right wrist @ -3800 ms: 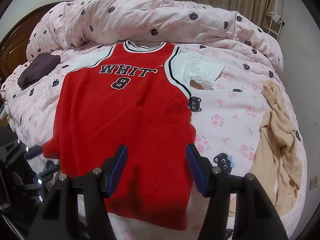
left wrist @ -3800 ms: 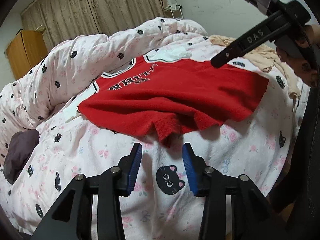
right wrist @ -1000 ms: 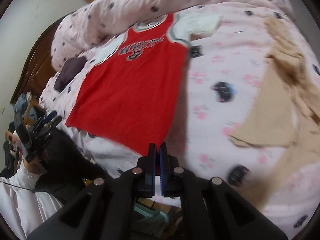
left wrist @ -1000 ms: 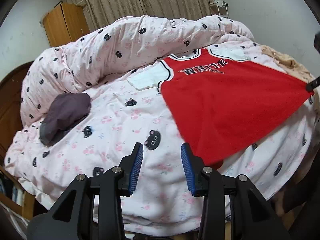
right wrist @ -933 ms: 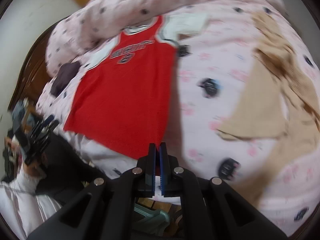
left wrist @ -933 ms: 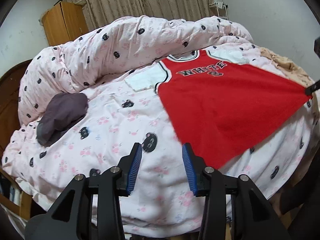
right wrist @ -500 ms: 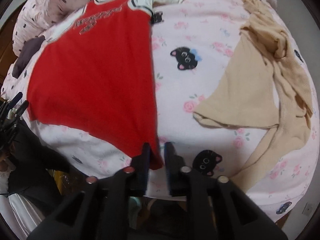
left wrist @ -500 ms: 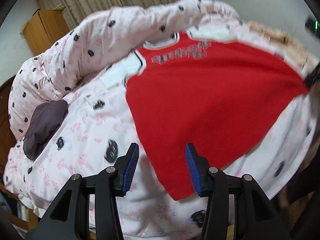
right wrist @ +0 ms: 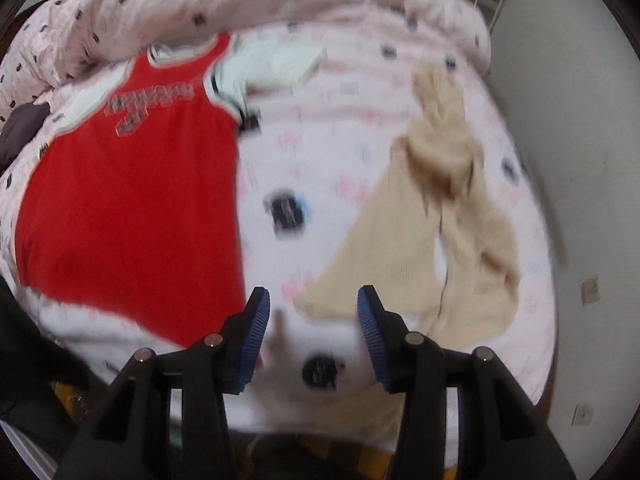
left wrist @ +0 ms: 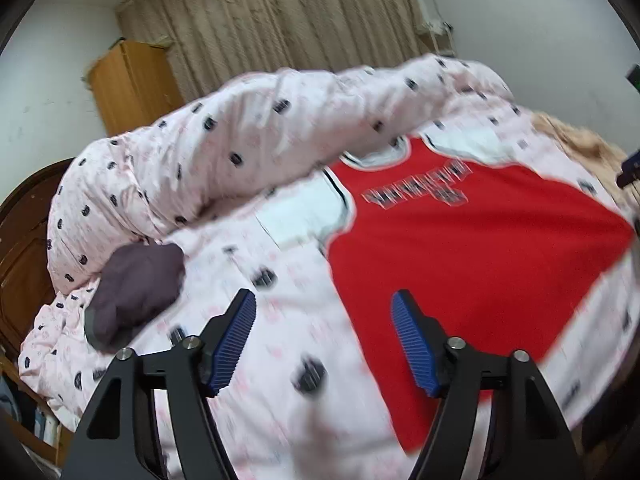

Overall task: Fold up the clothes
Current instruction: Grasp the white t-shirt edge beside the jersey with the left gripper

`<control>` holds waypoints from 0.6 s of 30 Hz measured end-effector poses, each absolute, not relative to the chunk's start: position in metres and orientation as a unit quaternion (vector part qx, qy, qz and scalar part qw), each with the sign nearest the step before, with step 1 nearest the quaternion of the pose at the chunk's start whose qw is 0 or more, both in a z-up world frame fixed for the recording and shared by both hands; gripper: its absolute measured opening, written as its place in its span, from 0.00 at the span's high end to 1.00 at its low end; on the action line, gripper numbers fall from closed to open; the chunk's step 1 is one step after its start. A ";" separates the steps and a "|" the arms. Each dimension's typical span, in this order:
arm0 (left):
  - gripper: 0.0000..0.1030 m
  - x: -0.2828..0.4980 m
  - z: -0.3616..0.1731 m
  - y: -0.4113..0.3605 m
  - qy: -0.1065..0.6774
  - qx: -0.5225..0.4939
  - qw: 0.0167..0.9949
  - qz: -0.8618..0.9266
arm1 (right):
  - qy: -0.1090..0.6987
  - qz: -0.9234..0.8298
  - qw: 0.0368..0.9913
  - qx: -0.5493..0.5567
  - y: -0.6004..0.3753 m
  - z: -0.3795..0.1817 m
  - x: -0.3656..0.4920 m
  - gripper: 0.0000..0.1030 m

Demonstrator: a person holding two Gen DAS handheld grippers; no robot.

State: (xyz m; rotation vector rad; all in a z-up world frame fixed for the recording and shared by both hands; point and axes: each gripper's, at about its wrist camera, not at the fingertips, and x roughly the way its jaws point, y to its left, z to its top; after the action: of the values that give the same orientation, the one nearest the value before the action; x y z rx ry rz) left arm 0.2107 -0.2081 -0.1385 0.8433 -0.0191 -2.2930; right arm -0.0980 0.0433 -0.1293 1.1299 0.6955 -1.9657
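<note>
Both claws, left claw (left wrist: 323, 338) and right claw (right wrist: 313, 330), gape empty; only right view shows beige garment (right wrist: 432, 216).

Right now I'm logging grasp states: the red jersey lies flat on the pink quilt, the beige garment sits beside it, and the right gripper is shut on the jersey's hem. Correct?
Not quite. The right gripper is open and holds nothing, as the right wrist view shows. The red jersey does lie flat on the pink quilt, with the beige garment beside it.

Home bedroom: bed w/ cat-print duvet (left wrist: 248, 148), wooden wardrobe (left wrist: 132, 84), curtains (left wrist: 272, 20).
</note>
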 end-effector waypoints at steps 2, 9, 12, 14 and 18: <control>0.36 0.207 -0.128 -0.223 0.003 0.302 0.348 -0.887 | 0.273 -0.772 0.395 0.416 0.028 -0.117 -0.092 0.54; 0.32 0.189 -0.129 -0.297 0.152 0.239 0.334 -0.899 | 0.324 -0.744 0.455 0.367 -0.063 -0.095 -0.058 0.54; 0.32 0.187 -0.138 -0.332 0.206 0.205 0.338 -0.895 | 0.357 -0.732 0.470 0.341 -0.104 -0.088 -0.042 0.54; 0.33 0.183 -0.145 -0.349 0.216 0.201 0.336 -0.895 | 0.369 -0.724 0.482 0.329 -0.131 -0.083 -0.032 0.54; 0.36 0.182 -0.163 -0.373 0.259 0.202 0.323 -0.888 | 0.375 -0.713 0.501 0.316 -0.175 -0.079 -0.015 0.54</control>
State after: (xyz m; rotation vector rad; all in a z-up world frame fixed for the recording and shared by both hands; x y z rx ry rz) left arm 0.1823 -0.3733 -0.1634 0.5313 0.6804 -2.3300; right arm -0.0150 -0.1751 -0.0787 0.7637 0.9064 -1.7243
